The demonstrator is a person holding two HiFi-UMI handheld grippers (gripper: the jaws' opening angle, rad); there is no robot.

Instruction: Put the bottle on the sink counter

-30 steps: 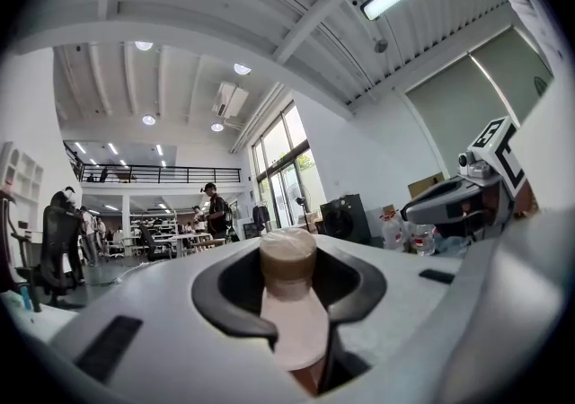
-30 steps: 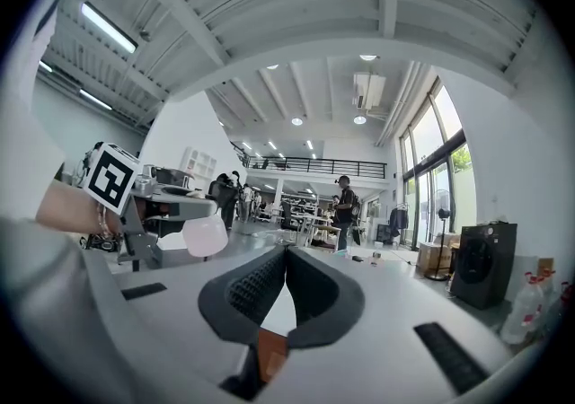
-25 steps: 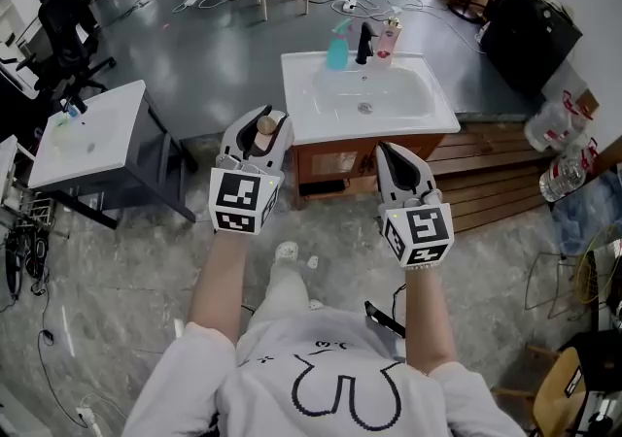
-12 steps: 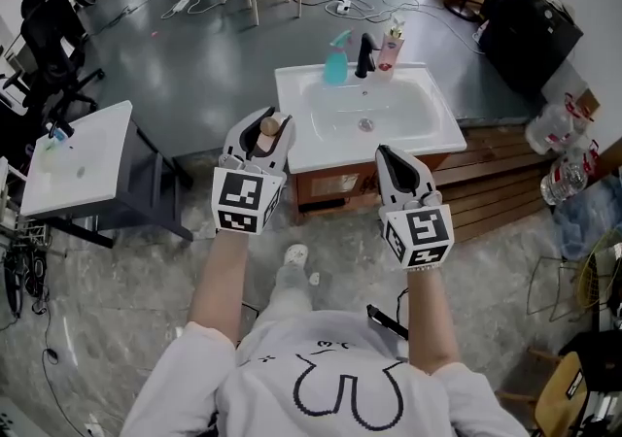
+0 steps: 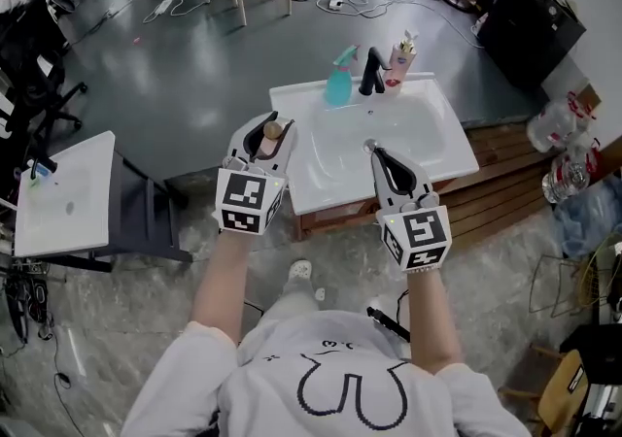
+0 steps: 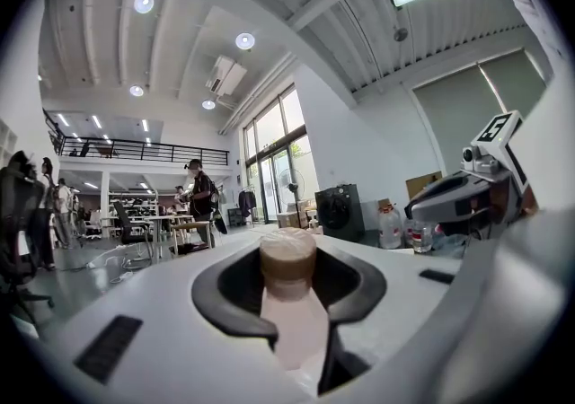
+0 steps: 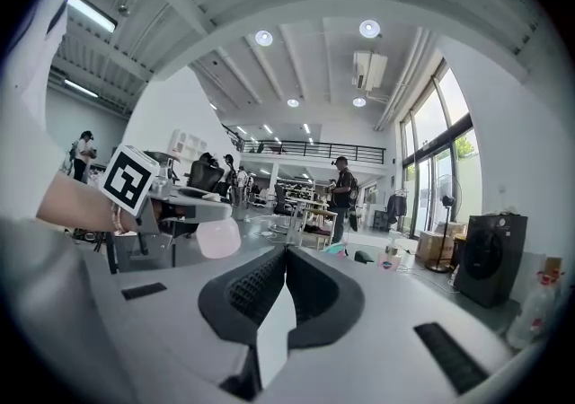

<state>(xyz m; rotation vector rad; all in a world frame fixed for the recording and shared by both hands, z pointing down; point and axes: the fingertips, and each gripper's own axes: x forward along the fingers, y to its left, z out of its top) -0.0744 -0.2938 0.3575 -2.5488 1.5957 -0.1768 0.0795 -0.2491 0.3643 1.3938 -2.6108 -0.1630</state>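
Bottle (image 5: 273,129), tan cap up, is held at the neck by the fingers of the left gripper (image 5: 264,140) in the head view, off the 9 o'clock edge of the white sink bench (image 5: 335,194). It is not yet over the bench. The bare ledge lies at about 1 o'clock from the cap. The basin fills the middle, and a teal spray bottle (image 5: 338,81), black faucet (image 5: 371,71) and pink pump bottle (image 5: 401,58) line the 12 o'clock edge. The right gripper (image 5: 377,153) sits over the bench's front part, fingers together.

Left gripper view: the dark fingers curve narrowly round the neck just below the cap, the pale body dropping toward 6 o'clock. The long axis reads as upright.

Right gripper view: the fingers meet with nothing between them. The bottle's pink base hangs under the left gripper at 9 o'clock.

The left hand alone carries the load, so the placement likely turns on it moving toward 1 o'clock.
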